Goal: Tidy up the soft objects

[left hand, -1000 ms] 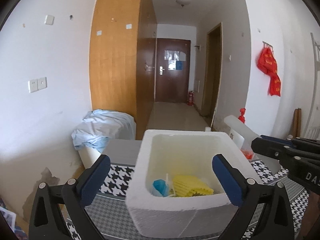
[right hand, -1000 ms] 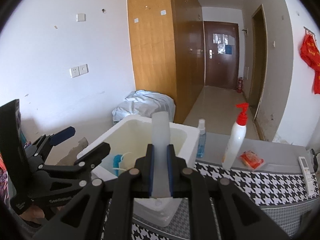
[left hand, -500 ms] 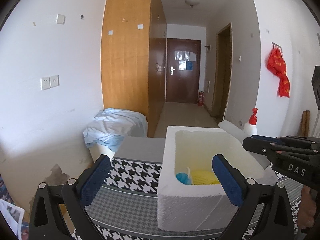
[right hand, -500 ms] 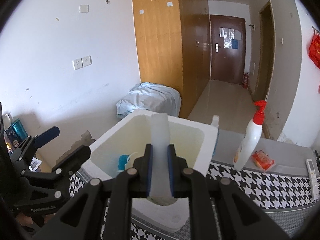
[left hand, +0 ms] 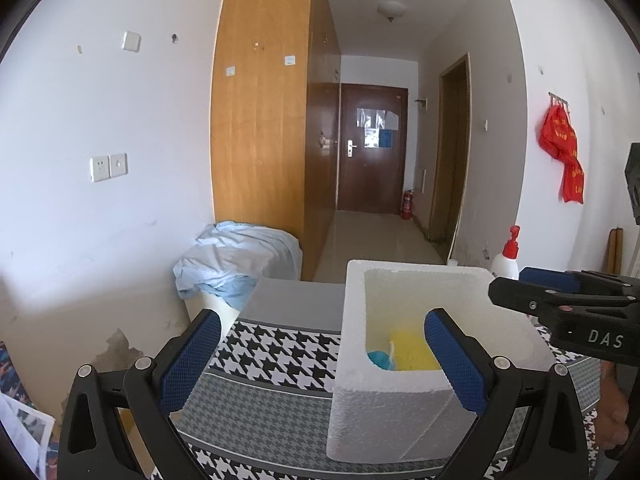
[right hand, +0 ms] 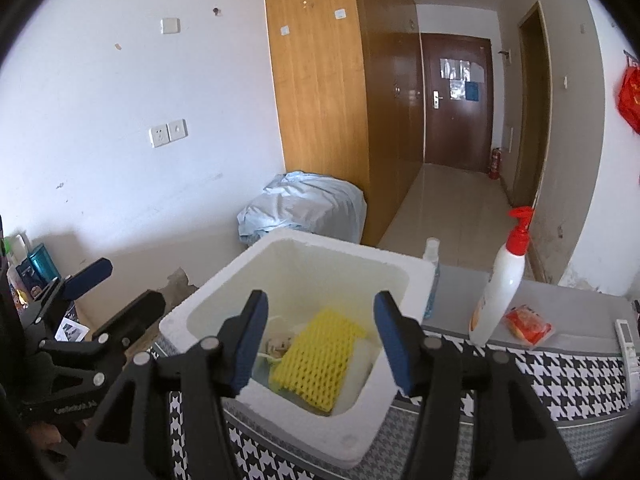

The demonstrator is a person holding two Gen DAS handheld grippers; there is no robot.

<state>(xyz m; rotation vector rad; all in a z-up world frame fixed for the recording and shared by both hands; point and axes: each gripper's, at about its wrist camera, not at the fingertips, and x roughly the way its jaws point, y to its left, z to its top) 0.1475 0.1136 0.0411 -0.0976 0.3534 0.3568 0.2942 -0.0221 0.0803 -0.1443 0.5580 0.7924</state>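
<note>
The right hand-held gripper (right hand: 320,344), jaws just opened and empty, hovers over the foam box (right hand: 404,276); dropping lower could knock its rim.

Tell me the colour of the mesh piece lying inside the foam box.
Yellow; the mesh piece shows best in the right wrist view.

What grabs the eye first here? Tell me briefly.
The white foam box on the houndstooth cloth, with a yellow mesh foam sleeve lying inside. The right gripper hangs open above it, nothing between its pads. To the right stands a red-capped pump bottle.
</note>
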